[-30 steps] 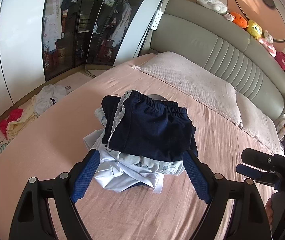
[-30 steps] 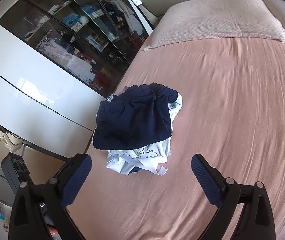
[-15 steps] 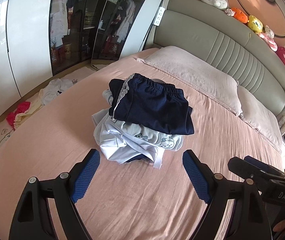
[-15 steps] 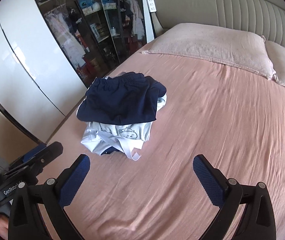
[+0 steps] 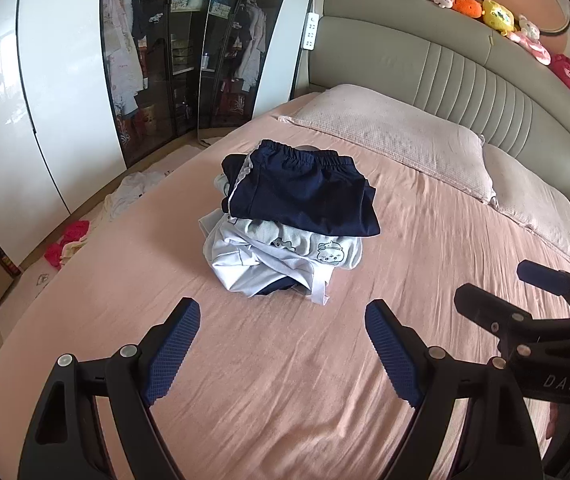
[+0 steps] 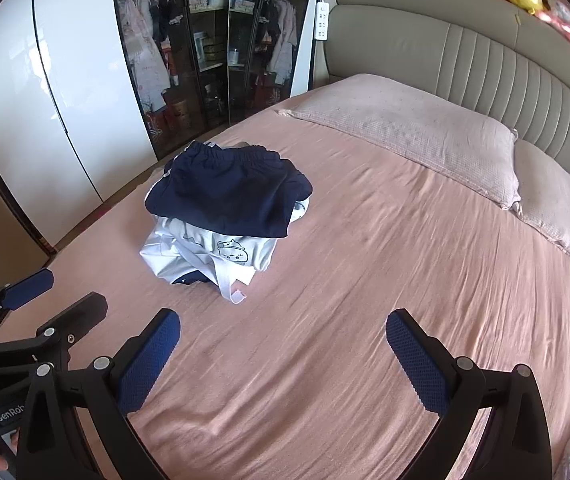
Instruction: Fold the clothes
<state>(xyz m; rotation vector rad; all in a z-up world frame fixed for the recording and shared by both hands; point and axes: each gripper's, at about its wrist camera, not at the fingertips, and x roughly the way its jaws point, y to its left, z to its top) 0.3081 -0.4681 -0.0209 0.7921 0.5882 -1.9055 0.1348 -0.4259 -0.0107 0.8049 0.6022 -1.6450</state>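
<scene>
navy shorts folded atop pale garments on bed | floor clothes loose | my left gripper, right gripper jaws wide, empty

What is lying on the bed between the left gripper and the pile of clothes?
Nothing: in the left wrist view, only bare pink sheet lies between the open left gripper and the pile of clothes.

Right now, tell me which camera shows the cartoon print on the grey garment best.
The right wrist view. There the cartoon print faces the camera, whole, just under the navy shorts. The left wrist view shows the same print smaller and more slanted, with a second, partly covered figure beside it.
</scene>
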